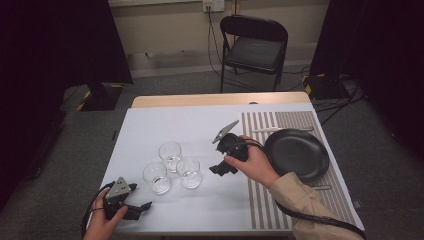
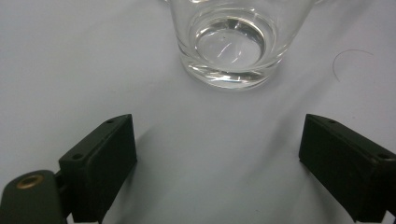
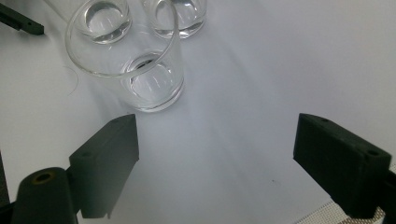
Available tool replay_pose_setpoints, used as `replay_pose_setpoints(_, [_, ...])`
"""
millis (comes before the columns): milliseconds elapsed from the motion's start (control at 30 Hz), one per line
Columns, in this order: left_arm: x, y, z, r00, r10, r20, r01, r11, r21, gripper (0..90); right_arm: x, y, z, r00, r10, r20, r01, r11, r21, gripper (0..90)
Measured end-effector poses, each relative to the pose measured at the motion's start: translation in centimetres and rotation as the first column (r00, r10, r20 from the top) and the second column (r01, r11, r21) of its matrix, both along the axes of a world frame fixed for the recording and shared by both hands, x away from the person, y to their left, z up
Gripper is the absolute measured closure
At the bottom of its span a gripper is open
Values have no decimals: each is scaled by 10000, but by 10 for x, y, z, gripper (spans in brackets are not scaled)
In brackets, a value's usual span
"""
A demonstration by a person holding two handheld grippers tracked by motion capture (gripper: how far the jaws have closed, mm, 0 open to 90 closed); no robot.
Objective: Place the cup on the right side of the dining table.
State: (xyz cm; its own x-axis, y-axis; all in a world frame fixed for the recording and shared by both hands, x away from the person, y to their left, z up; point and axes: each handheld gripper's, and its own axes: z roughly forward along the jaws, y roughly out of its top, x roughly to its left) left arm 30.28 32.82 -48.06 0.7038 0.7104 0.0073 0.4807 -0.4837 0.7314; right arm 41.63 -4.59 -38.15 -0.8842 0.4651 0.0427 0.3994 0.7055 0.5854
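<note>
In the high view, three clear glasses stand upright and close together on a white table cover [image 1: 200, 130]: a near-left glass [image 1: 157, 177], a far glass [image 1: 170, 153] and a right glass [image 1: 189, 172]. No writing or label can be read on them. The left gripper [image 1: 131, 206] sits at the near-left edge, near the near-left glass, apart from it. The right gripper [image 1: 220, 167] is just right of the right glass, not touching. A striped mat [image 1: 260, 200] on the right carries a black plate [image 1: 296, 152]. Behind the table are grey carpet, a black folding chair [image 1: 254, 47], dark curtains and a wall socket [image 1: 213, 5].

In the left gripper view, the jaws stand spread wide and hold nothing; one glass [image 2: 231, 44] rests ahead on the plain white cover.

In the right gripper view, the jaws are also spread and hold nothing. The nearest glass [image 3: 135, 60] stands ahead, toward the left jaw, with two more glasses behind it.
</note>
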Motion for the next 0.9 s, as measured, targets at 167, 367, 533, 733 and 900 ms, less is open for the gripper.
replay_pose_setpoints(167, [0, 0, 0, 10000, -10, -1, 10, 10000, 30, 102, 2, 4, 2, 10000, 92, 36, -92, 10000, 25, 135])
replay_pose_setpoints(367, [0, 0, 0, 10000, 0, 14, 0, 10000, 36, 102, 3, 8, 3, 10000, 92, -28, -93, 10000, -4, 135])
replay_pose_setpoints(533, [0, 0, 0, 10000, 1, 9, -1, 10000, 33, 102, 5, 10, 4, 9999, 126, 12, -126, 9999, 48, 135])
replay_pose_setpoints(733, [0, 0, 0, 10000, 3, 11, -3, 10000, 32, 102, 7, 13, 6, 9999, 159, 47, -159, 9998, 103, 135])
replay_pose_setpoints(900, [0, 0, 0, 10000, 2, 12, -2, 10000, 31, 102, 8, 16, 9, 9998, 171, 56, -172, 9996, 231, 135])
